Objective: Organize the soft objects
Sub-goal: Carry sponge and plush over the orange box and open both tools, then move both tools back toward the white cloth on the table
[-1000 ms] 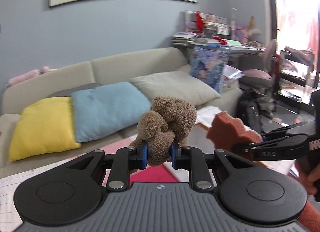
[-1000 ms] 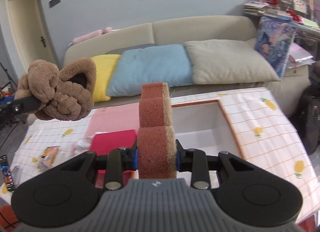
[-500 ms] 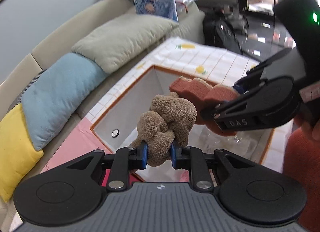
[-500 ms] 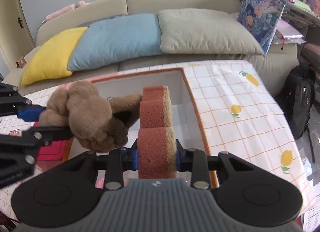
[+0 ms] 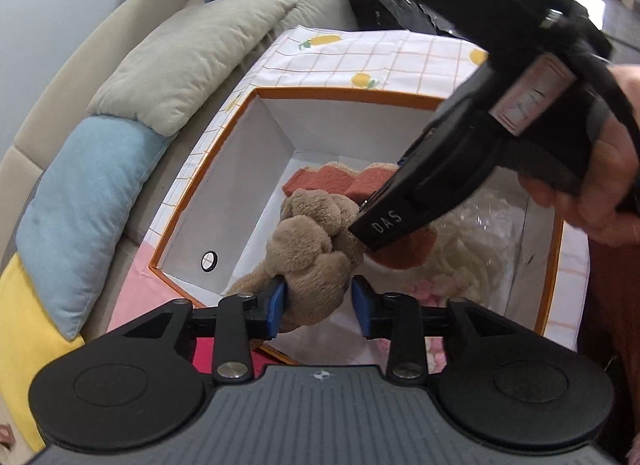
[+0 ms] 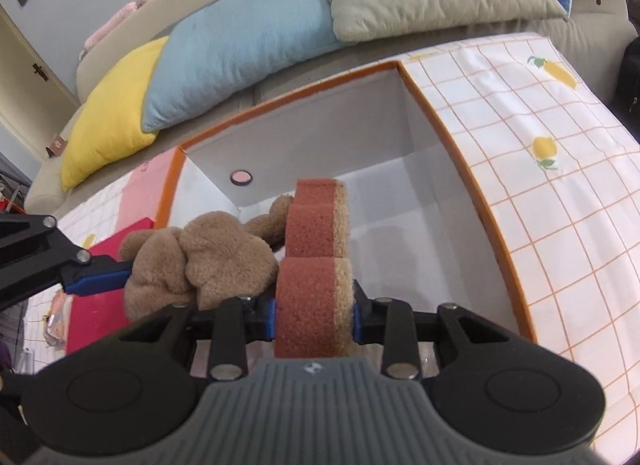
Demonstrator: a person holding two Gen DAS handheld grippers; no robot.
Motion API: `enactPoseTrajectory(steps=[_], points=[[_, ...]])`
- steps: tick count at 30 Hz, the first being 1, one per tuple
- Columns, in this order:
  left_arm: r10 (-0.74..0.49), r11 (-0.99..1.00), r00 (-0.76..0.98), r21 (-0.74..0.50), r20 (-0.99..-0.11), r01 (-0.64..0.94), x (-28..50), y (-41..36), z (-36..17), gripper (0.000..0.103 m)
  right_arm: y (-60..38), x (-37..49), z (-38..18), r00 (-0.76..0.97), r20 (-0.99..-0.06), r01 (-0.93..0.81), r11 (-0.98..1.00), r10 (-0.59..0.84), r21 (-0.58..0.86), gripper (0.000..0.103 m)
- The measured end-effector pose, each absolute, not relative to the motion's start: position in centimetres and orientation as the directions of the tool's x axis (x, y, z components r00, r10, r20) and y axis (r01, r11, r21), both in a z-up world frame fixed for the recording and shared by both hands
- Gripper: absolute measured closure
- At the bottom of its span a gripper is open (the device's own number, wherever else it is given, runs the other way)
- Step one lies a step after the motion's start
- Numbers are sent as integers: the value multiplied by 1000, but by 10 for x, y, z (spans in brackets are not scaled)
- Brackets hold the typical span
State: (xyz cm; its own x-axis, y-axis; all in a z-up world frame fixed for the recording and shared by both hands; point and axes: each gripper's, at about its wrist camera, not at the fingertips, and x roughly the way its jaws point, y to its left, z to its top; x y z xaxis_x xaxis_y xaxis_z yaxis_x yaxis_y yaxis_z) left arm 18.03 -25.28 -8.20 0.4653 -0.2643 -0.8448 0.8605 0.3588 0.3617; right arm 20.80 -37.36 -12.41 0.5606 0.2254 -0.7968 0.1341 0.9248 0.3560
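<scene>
1. Two views over the white box (image 5: 224,169): left hand-held gripper (image 5: 318,303), jaws just widened, right pad clear of the brown plush toy (image 5: 316,241).
2. Right hand-held gripper (image 6: 314,315) clamps the red sponge (image 6: 314,265).
3. Only the left view shows white stuffing (image 5: 472,249) inside.

The brown plush toy (image 5: 316,249) is seen as soft, fuzzy cloth. The reddish sponge (image 6: 316,285) is shown porous and rough, with a tan fibrous layer on one side. The box (image 6: 460,169) looks like matt white card with an orange rim. The tablecloth (image 6: 560,185) appears smooth, and crinkled glossy plastic (image 5: 492,217) is seen inside the box
</scene>
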Motion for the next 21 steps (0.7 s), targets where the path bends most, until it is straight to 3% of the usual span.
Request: enactPoseTrajectory(steps=[3,8,10,12,15,21], points=[[-275,346,451,350,-849,870,177,-248,-81,44,-373,212,-131,537,-811,133,926,232,353,70],[-354,417,399,239,-846,877,177,-232,-66,44,-373,203,-133,505,-830,115,934,237,338,59],[-391,430,370,189,-843,883,177,-227,-59,50,-378,194,-131,511,-823,110,930,249,351,51],[-400,443,346,152,-848,884,178,-224,-58,67,-381,186,-129,517,-815,113,924,260,367,45],[-388,454,321,124,-864,882,179,-225,-63,73,-383,178,-123,536,-802,114,918,265,380,44],[-385,522,368,129,-846,843,172,-214,-58,74,-378,180,-116,553,-798,107,931,237,350,45]])
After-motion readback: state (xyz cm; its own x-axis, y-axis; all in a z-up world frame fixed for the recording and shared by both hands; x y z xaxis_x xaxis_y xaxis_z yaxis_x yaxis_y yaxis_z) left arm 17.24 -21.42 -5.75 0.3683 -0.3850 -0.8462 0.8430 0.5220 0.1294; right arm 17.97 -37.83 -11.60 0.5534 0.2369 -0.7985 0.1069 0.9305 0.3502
